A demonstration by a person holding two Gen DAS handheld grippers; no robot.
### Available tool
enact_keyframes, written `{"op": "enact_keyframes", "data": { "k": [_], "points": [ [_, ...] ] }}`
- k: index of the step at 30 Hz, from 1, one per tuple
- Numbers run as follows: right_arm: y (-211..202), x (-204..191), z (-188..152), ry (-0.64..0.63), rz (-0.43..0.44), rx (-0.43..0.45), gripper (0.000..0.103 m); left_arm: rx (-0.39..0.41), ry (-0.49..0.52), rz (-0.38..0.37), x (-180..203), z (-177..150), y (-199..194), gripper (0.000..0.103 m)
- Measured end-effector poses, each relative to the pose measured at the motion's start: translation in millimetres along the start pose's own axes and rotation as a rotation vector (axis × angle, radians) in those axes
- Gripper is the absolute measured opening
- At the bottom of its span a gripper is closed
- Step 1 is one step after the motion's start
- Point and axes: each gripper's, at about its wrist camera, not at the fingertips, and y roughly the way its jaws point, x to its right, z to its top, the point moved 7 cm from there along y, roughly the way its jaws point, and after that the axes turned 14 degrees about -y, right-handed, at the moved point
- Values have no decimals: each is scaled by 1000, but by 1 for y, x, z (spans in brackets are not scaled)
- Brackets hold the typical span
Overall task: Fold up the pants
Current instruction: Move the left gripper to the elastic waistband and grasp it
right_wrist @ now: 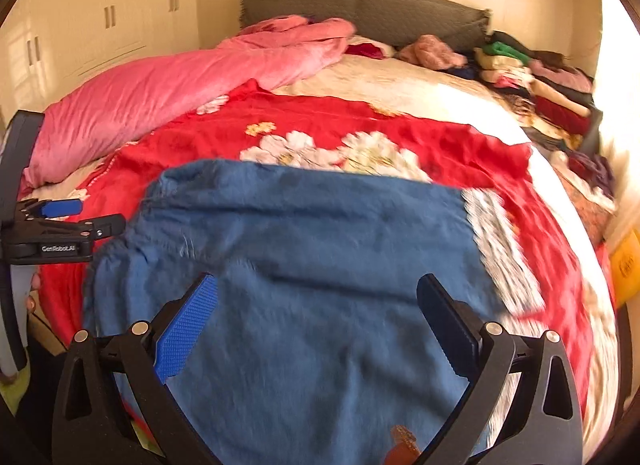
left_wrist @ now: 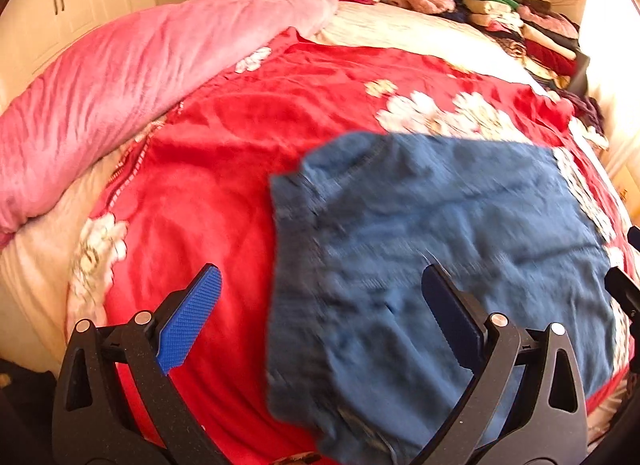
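Hovering both sets of tongs over the bed, I have the blue pants [right_wrist: 304,265] spread across the red flowered blanket [left_wrist: 248,137], lying in a broad, fairly square block that I judge to be partly folded, though blur hides the seams. My left tongs [left_wrist: 320,317] stand wide open and empty, straddling the pants' left edge, one blue pad over red blanket and the other over denim. My right tongs [right_wrist: 316,317] are likewise spread wide and grip nothing, poised above the middle of the fabric; in that view the left tongs [right_wrist: 80,221] show from the side just beside the pants' left edge. To do the next fold well, I would bring each pair down on a near corner, pinch through every layer, lift both sides evenly, and carry the edge straight over so it meets the far edge without dragging the blanket into a ridge. The soft bedding will give under pressure, so a shallow, firm pinch seems wiser than a deep dig. Around the work area, a pink quilt [left_wrist: 120,77] lies bunched along the left, a grey headboard [right_wrist: 360,9] stands at the far end, stacked clothes [right_wrist: 540,81] crowd the right side, and pale cupboards [right_wrist: 100,25] line the left wall.
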Motion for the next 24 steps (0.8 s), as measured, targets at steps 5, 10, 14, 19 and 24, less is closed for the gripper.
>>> {"op": "enact_keyframes", "data": {
  "k": [5, 10, 14, 19, 24],
  "points": [
    [40, 4, 30, -62, 33, -30, 99, -39, -19, 4, -11, 25, 30, 94],
    [79, 12, 46, -68, 78, -61, 99, -114, -40, -23, -15, 36, 63, 94],
    [107, 18, 59, -80, 103, -81, 99, -81, -18, -3, -13, 50, 76, 94],
    [140, 20, 76, -144, 106, -108, 99, -82, 28, 20, -12, 60, 101, 94],
    [169, 14, 86, -217, 137, -149, 99, -81, 74, 31, -13, 59, 118, 85]
  ]
}}
